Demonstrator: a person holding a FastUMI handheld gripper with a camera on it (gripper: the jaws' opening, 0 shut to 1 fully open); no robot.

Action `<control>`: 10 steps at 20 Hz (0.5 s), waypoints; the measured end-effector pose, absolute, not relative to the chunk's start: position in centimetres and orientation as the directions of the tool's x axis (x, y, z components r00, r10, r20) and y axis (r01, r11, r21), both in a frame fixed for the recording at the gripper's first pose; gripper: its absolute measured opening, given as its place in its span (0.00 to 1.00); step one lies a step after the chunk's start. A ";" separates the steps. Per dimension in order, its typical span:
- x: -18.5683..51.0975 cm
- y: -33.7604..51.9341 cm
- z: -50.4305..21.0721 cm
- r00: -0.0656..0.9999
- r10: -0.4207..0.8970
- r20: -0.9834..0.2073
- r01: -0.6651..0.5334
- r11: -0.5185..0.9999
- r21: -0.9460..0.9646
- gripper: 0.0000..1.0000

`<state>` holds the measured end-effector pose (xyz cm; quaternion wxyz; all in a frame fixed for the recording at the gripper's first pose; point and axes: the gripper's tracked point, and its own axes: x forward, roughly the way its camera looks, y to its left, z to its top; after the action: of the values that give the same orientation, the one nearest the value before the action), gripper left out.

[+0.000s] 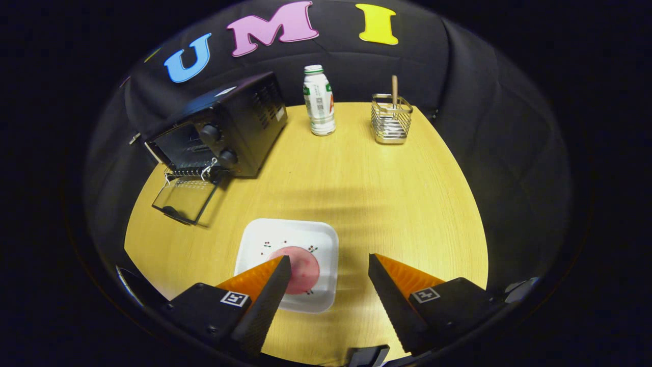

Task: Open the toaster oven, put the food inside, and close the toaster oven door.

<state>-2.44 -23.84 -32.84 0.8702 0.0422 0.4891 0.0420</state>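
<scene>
A black toaster oven (224, 127) stands at the far left of the round wooden table, its glass door (184, 199) folded down flat and open toward me. A white square plate (265, 239) lies just ahead of the fingers, carrying a round pink piece of food (304, 266). My gripper (330, 262) hovers above the plate's near side, open, with nothing between its fingers. The left fingertip overlaps the food's left part; the right fingertip is over bare table to the plate's right.
A white bottle with a green cap (319, 100) stands at the table's back, right of the oven. A wire holder (391, 119) with a wooden stick in it stands further right. Bare wooden tabletop (367, 173) lies between plate and back objects.
</scene>
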 end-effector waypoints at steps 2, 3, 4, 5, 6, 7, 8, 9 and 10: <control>-3.2 -24.1 -34.1 0.469 0.134 -0.873 -0.027 0.990 0.138 0.99; -3.4 -24.3 -34.9 0.449 0.136 -0.883 -0.028 0.990 0.139 0.99; -3.5 -24.5 -35.4 0.434 0.137 -0.890 -0.028 0.990 0.139 0.99; -3.7 -24.7 -35.9 0.420 0.131 -0.898 -0.021 0.991 0.135 0.99; -4.0 -24.7 -36.3 0.406 0.133 -0.904 -0.012 0.990 0.140 0.94; -4.2 -24.7 -36.7 0.395 0.132 -0.909 -0.002 0.990 0.143 0.93; -4.3 -24.8 -37.1 0.387 0.130 -0.913 0.005 0.990 0.143 0.93; -4.3 -24.8 -37.5 0.378 0.130 -0.917 0.006 0.990 0.143 0.93; -4.4 -24.7 -38.0 0.369 0.130 -0.920 0.007 0.990 0.143 0.90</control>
<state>-4.38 -24.72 -37.99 0.8251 0.0614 0.5603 0.0373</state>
